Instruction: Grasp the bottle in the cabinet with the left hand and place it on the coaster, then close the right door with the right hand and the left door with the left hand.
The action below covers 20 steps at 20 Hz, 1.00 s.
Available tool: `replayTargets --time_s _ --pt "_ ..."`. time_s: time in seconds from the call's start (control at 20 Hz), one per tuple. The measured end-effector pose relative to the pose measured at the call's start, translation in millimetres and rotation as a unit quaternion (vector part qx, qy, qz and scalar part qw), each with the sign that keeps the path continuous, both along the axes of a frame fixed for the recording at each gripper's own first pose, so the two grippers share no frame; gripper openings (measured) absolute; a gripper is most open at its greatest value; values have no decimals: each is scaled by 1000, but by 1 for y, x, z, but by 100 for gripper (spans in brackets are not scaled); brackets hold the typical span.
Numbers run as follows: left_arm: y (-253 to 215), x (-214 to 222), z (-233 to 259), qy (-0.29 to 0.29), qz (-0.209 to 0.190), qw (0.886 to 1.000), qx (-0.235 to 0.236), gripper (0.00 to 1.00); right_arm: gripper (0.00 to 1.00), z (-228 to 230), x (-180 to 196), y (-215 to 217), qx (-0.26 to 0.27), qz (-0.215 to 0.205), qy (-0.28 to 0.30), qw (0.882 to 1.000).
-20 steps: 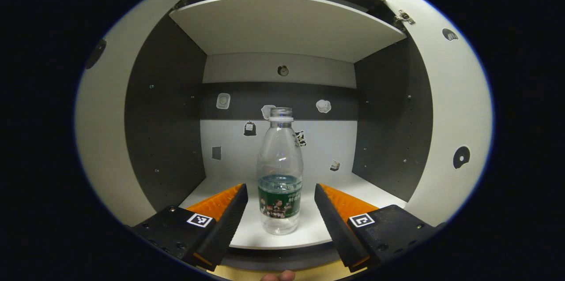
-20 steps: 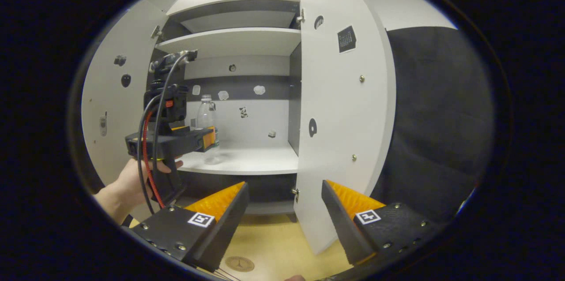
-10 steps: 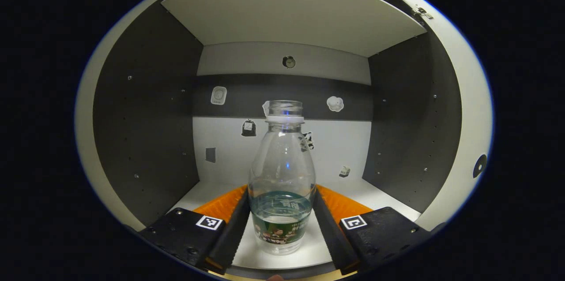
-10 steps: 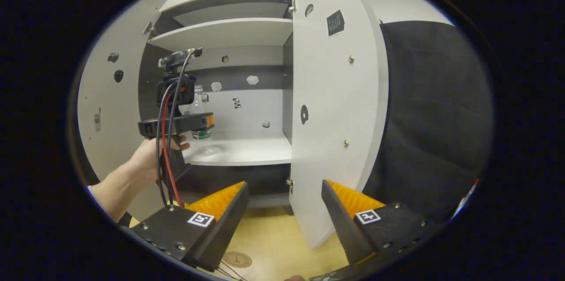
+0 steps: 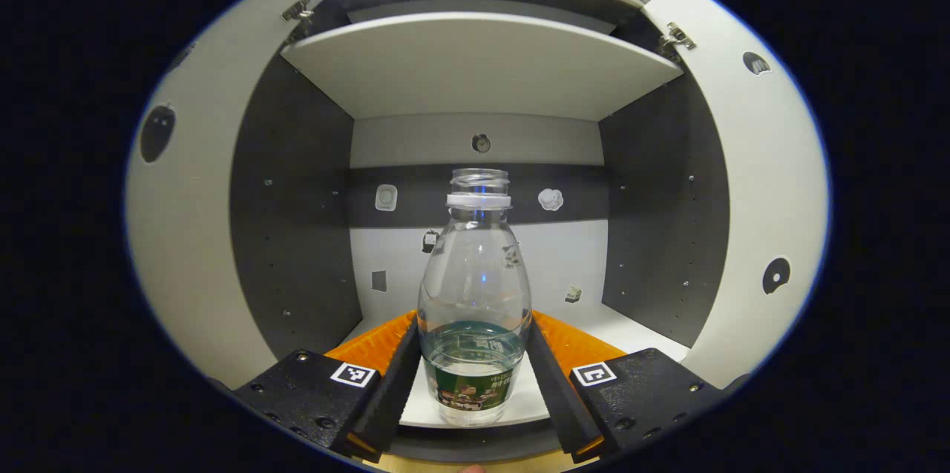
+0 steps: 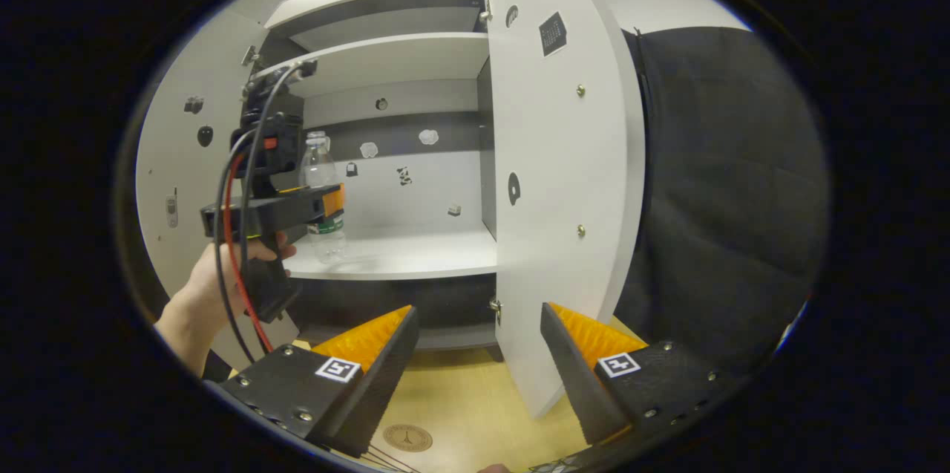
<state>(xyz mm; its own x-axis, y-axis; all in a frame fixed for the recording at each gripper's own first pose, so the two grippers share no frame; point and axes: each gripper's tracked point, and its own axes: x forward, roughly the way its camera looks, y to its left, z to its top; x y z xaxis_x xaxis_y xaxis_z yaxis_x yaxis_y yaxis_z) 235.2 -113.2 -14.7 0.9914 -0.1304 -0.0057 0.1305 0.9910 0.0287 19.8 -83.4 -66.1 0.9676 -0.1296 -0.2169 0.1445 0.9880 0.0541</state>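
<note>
Cabinet (image 5: 293, 235) shelf carries the upright bottle (image 5: 475, 310), clamped low between the left hand-held gripper (image 5: 475, 369) fingers. Coaster (image 6: 407, 437) lies on the desk (image 6: 460, 399) below, nearer the right hand-held gripper (image 6: 479, 354), jaws apart.

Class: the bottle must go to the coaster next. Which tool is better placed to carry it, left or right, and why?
Left. The left tool already has both fingers pressed on the bottle at the cabinet shelf. The right tool is open, back from the cabinet beside the right door, with the coaster below it.
</note>
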Motion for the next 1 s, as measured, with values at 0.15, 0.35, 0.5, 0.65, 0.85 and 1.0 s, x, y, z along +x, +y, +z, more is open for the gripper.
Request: replayTargets --time_s 0.15,0.35,0.5,0.65,0.85,1.0 --pt "-3 -43 -12 4 -3 1000 -5 81 100 -5 -10 -2 4 3 2 1000" --pt "-13 -90 -34 -2 -13 1000 3 81 100 -15 -28 -7 3 5 11 1000" --pt "-19 -119 -60 8 -16 1000 4 81 100 -29 -45 -10 10 5 30 999" --pt "-22 -144 -98 38 -15 999 -4 81 100 -46 -60 -17 7 5 52 999" --pt "-24 -171 -149 72 -12 997 -9 82 100 -68 -77 -26 9 2 79 997" --pt "-26 -186 -184 93 -13 996 -12 82 100 -84 -85 -31 6 2 97 995"
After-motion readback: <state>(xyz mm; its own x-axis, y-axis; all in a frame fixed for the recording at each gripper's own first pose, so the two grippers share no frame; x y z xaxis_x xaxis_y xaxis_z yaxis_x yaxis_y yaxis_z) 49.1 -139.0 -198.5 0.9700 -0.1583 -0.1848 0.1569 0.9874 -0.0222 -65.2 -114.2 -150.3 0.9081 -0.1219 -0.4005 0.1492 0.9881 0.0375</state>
